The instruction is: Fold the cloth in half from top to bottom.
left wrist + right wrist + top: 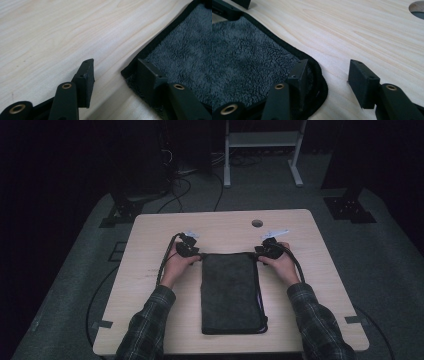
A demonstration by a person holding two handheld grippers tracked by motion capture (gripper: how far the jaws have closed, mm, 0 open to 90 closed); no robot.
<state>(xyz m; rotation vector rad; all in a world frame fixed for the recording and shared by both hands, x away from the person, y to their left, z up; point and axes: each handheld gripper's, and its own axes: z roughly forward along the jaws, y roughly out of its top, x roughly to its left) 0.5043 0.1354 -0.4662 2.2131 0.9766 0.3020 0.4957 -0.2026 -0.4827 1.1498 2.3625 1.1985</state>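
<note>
Left gripper (192, 254) and right gripper (264, 253) down at the far corners of the folded dark towel (231, 292), at eleven and one o'clock from its middle, each half open, astride a corner, pads not yet pressing. Towel flat mid-table (150, 227), long axis twelve to six. Probably soft, light, floppy, easily bunched; best pinched at the black-bound hem (318, 67). Fleecy nap plain in gripper views, cable hole (257, 223) placed from high view.

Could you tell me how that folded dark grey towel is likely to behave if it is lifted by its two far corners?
The towel looks soft and fluffy, so it would probably sag and unfold rather than stay flat. Its fuzzy pile should grip well, hardly slippery. Folded in layers, only the top layer may lift, judging by the stacked hems at the right gripper.
</note>
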